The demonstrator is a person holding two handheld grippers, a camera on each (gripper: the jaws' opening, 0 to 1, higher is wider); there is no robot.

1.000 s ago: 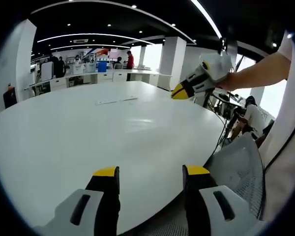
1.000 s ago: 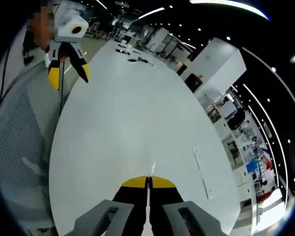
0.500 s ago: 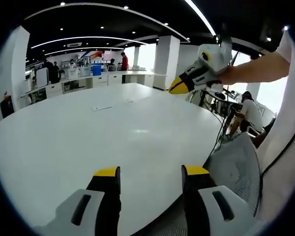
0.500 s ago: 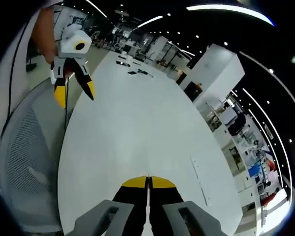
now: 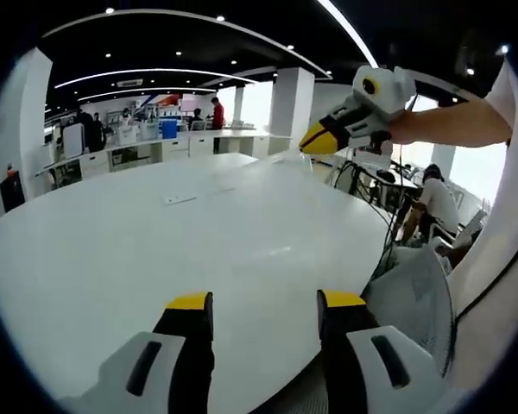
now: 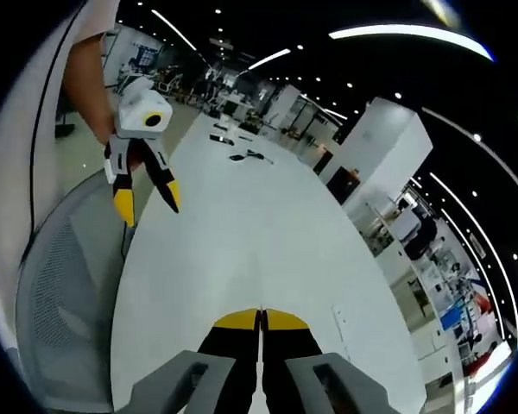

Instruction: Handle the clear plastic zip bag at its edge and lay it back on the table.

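Right gripper (image 5: 314, 141) lifted higher above table (image 5: 112, 250), jaws closed; left gripper (image 5: 263, 302) agape.

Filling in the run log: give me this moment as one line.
left gripper: open, above table edge | right gripper: shut, raised over table | mesh chair beside table

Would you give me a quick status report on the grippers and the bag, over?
Left gripper open over table edge. Right gripper shut, held above table. Bag too clear to make out. Mesh chair beside table.
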